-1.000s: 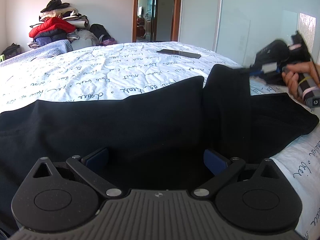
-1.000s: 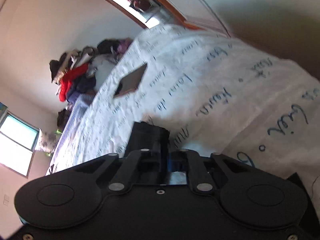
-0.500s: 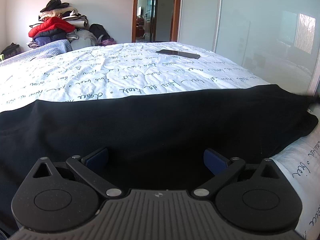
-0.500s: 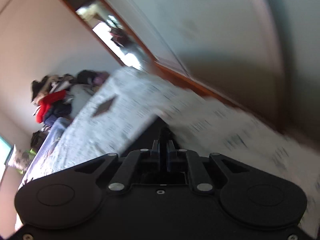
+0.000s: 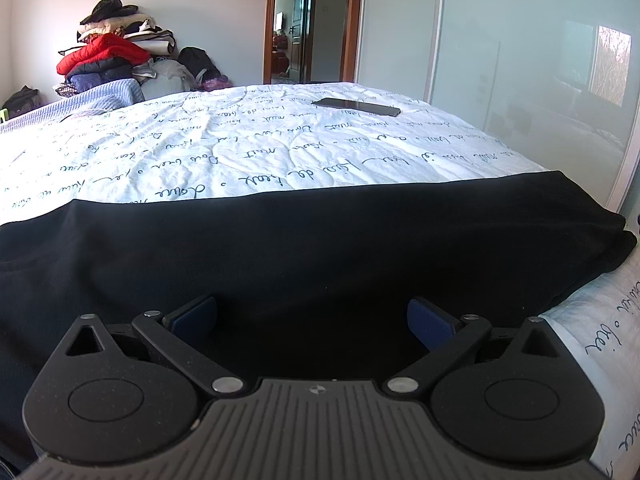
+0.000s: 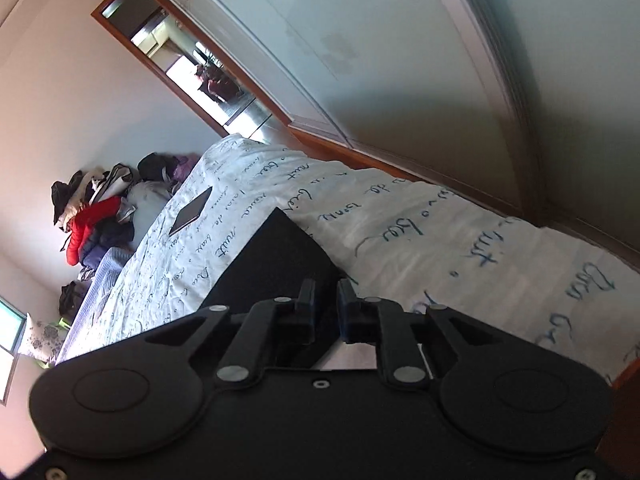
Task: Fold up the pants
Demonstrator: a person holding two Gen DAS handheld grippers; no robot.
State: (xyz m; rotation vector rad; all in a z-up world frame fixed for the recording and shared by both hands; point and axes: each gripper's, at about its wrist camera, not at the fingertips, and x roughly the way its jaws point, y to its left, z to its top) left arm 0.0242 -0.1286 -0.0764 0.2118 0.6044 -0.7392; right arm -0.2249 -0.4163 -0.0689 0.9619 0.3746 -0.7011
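Pants (image 5: 320, 240) of soft black cloth lie in a long flat band across the near edge of the bed (image 5: 240, 148), whose white quilted cover carries looping handwritten script. We see our left tongs (image 5: 312, 316) spread wide above the cloth, blue pads clear of it. Our right tongs (image 6: 325, 304) are opening, a narrow gap over the pants' squared corner, and a slim dark phone (image 5: 356, 106) lies farther off.

The black pants (image 5: 320, 248), folded back on themselves at the right a second ago, now lie stretched across the near bed. The right gripper (image 6: 324, 300) has swung out to their far-right end, its jaws opening around the cloth.
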